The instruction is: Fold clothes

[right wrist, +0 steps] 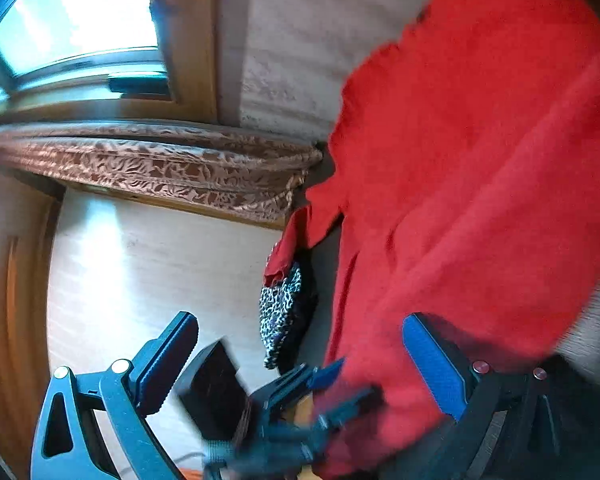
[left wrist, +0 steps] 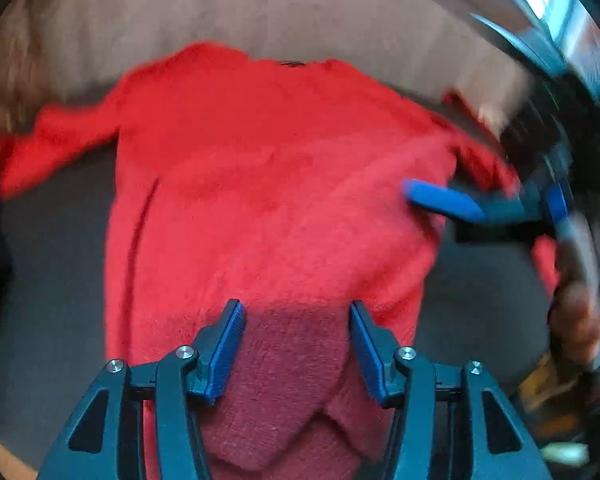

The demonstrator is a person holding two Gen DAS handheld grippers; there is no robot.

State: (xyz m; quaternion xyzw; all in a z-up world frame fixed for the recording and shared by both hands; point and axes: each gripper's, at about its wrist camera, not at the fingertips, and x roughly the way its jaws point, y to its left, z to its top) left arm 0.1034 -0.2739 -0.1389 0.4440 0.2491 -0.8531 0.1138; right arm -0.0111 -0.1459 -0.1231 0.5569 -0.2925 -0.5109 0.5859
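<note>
Left wrist view — left tool (left wrist: 296, 350) spread over red sweater (left wrist: 268, 184).

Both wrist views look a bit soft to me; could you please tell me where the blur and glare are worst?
Left wrist view: the red sweater and the right tool are smeared by motion, while the left tool stays sharp. Right wrist view: the window is blown out and glare washes the floor; the left tool is blurred.
</note>
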